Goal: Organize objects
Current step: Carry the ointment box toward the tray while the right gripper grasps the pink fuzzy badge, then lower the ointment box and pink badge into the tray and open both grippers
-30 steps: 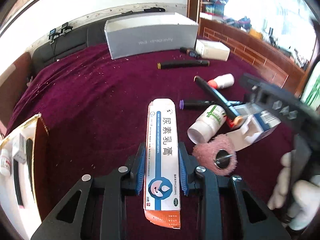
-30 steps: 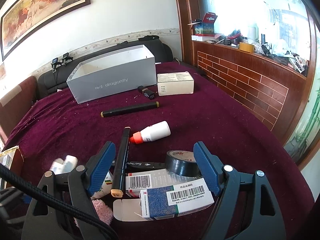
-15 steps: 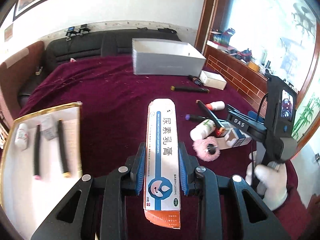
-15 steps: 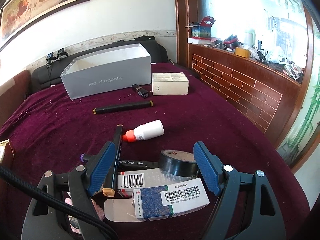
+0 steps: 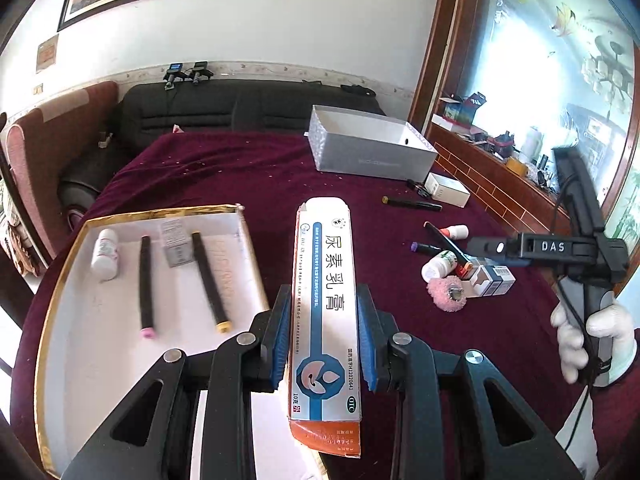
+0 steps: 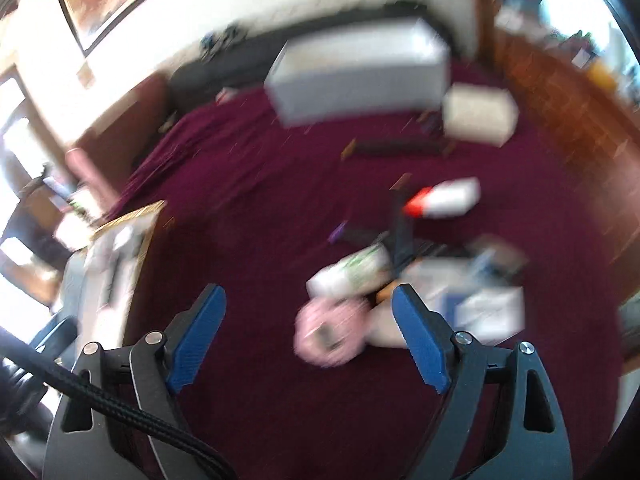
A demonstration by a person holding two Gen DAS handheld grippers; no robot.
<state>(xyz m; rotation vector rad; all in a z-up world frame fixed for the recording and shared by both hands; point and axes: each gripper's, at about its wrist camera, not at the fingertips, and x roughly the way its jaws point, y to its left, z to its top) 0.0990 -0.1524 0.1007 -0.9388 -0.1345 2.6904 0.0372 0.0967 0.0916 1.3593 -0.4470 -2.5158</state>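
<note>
Big picture first: a table under a deep maroon velvety cloth (image 5: 224,176), nap dusted with pale flecks, and on it two containers: a grey cardboard box (image 5: 372,152), open-topped and looking empty from here, and nearer the left a shallow white tray (image 5: 80,344) with a gold foil rim. That tray is where the sorting shows: two black markers (image 5: 146,280), a small white bottle (image 5: 105,254) and a little grey carton (image 5: 175,243) lie in a neat row inside, so by my reckoning the job is under way but well short of done. The left gripper (image 5: 323,340) has its blue ribbed pads clamped on a long, glossy ointment carton (image 5: 326,300), orange end flap toward the camera, held up in the air just beside the tray's right edge; presumably the next arrival. Over on the right, plenty left: a jumble of medicine cartons (image 5: 490,278), a white pill bottle (image 5: 440,264), a fluffy pink roller (image 5: 447,299), more markers, a red-capped dropper bottle (image 5: 456,232). The right gripper (image 6: 308,340), blurred, jaws opening with nothing gripped, hangs above that pile.
</note>
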